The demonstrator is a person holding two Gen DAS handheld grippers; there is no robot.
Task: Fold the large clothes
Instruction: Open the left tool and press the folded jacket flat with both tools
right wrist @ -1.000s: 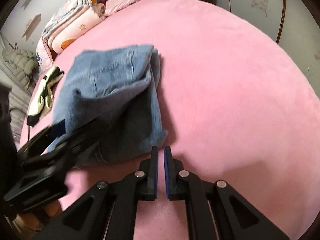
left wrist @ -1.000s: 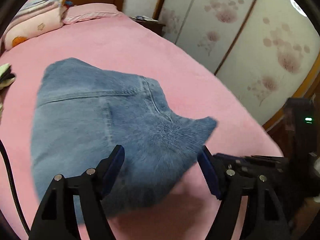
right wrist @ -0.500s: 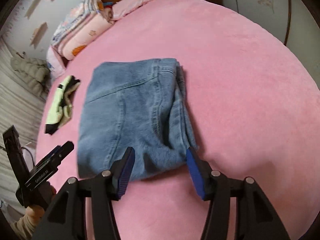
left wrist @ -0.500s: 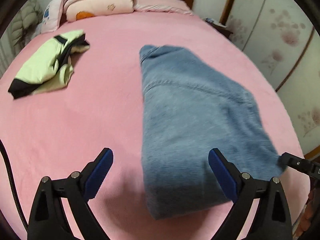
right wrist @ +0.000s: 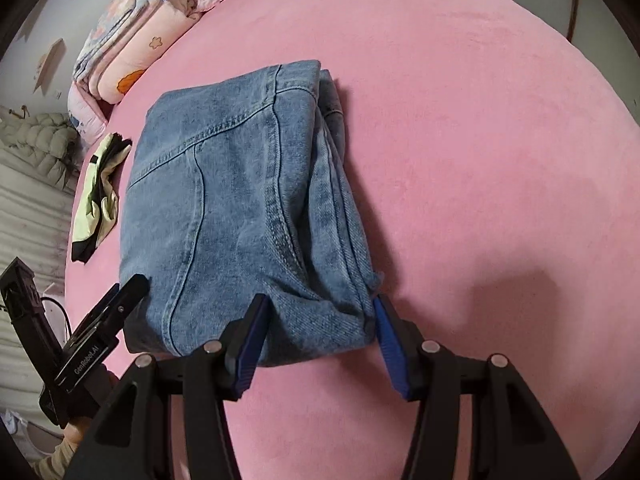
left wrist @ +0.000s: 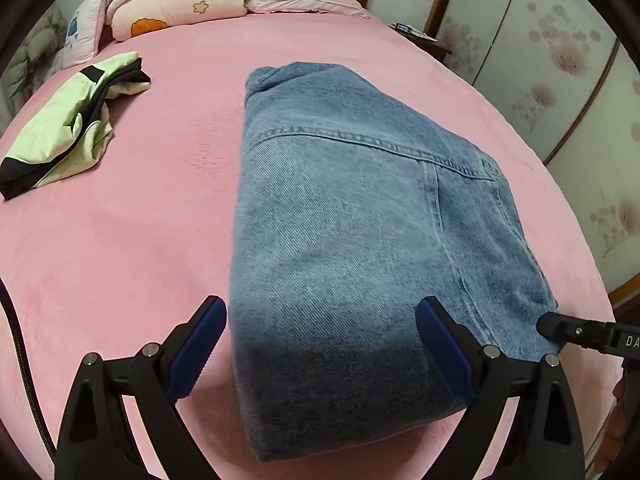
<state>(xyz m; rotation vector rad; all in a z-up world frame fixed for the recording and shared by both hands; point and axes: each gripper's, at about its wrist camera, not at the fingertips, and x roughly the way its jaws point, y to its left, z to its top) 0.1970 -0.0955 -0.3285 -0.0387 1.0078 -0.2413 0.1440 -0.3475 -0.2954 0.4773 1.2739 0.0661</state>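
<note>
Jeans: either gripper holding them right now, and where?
Nothing held. The left gripper and right gripper both stand open astride the near edge of the folded jeans; the right's jaws just closed slightly.

You've got faded blue jeans (left wrist: 360, 240) with paler stitching, sitting on a plain pink bedspread (left wrist: 140, 220). Your grippers are black with deep blue pads (left wrist: 440, 352). Off to the side, that shirt (left wrist: 60, 136) is pale lime green with black trim. The folded quilt (left wrist: 172, 4) is soft pink with an orange flower print, and the wardrobe doors (left wrist: 560, 60) are cream with dusky pink blossoms.
</note>
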